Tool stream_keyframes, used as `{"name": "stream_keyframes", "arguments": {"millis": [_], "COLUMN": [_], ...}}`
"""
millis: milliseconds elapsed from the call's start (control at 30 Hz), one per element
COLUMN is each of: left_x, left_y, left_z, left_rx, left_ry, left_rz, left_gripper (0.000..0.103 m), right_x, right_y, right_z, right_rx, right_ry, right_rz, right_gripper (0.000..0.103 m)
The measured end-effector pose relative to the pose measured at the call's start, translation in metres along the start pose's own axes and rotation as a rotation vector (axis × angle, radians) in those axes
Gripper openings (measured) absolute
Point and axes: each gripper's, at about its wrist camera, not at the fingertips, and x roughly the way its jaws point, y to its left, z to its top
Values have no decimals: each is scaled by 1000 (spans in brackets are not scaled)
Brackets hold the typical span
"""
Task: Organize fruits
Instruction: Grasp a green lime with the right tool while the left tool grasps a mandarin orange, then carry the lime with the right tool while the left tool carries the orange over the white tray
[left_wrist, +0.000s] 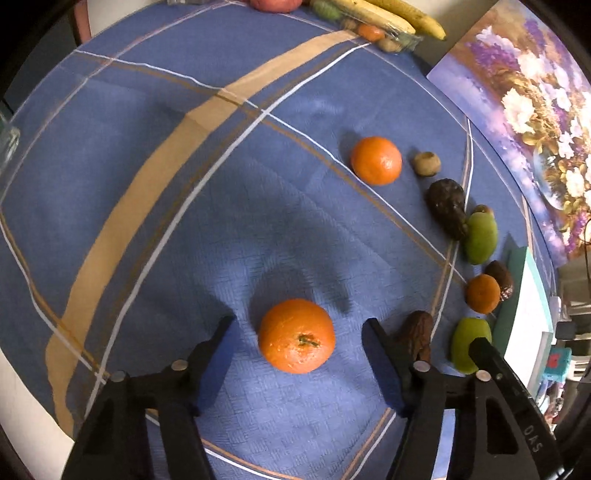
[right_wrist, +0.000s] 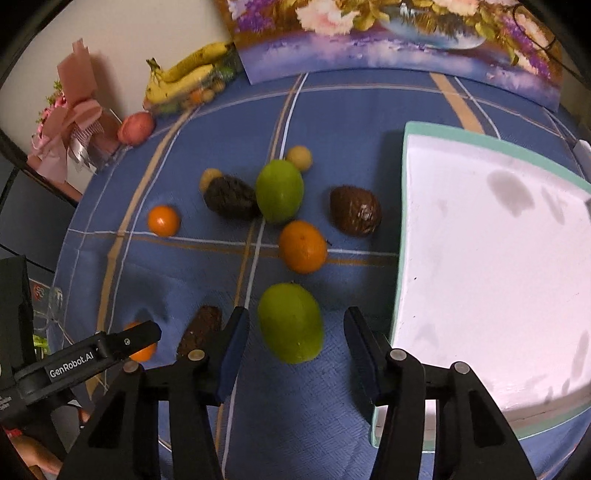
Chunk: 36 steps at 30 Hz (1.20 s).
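On the blue checked cloth, an orange (left_wrist: 296, 336) with a green stem scar lies between the fingers of my left gripper (left_wrist: 297, 326). Cloth shows on both sides of it, so the jaws stand open around it. In the right wrist view a green mango-like fruit (right_wrist: 290, 323) lies between the fingers of my right gripper (right_wrist: 295, 317), also open, with a narrow gap at each pad. The left gripper's finger (right_wrist: 140, 338) shows at lower left, over the orange (right_wrist: 142, 350). A white tray with a teal rim (right_wrist: 402, 221) sits just right of the green fruit.
More fruit lies around: a second green fruit (right_wrist: 279, 190), an orange (right_wrist: 303, 246), two dark avocados (right_wrist: 355, 216) (right_wrist: 231, 197), a small orange (right_wrist: 163, 220) and a brown long fruit (right_wrist: 201, 328). Bananas (right_wrist: 184, 79), a red apple (right_wrist: 136, 127) and a painting (right_wrist: 388, 37) line the back.
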Motion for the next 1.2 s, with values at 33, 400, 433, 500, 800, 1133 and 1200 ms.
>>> {"name": "stream_keyframes", "arguments": {"millis": [33, 400, 433, 500, 800, 1133, 1200], "left_x": [1, -6, -9, -18, -68, -75, -73], "left_y": [0, 14, 15, 14, -24, -109, -130], "left_z": [-1, 5, 5, 3, -3, 1, 1], "left_rx": [0, -46, -49, -34, 108, 274, 313], "left_ry": [-1, -23, -29, -56, -167, -176, -166], "left_rz": [5, -8, -16, -27, -105, -158, -170], "left_gripper": [66, 40, 40, 40, 40, 40, 40], "right_x": [2, 10, 7, -2, -51, -81, -86], "right_y": [0, 5, 6, 7, -8, -69, -87], "right_z": [0, -4, -4, -3, 1, 9, 9], "right_rx": [-1, 2, -1, 9, 78, 210, 252], "right_ry": [5, 13, 4, -25, -155, -230, -242], "right_rz": [-2, 7, 8, 28, 18, -105, -137], "right_gripper": [55, 42, 42, 42, 42, 42, 42]}}
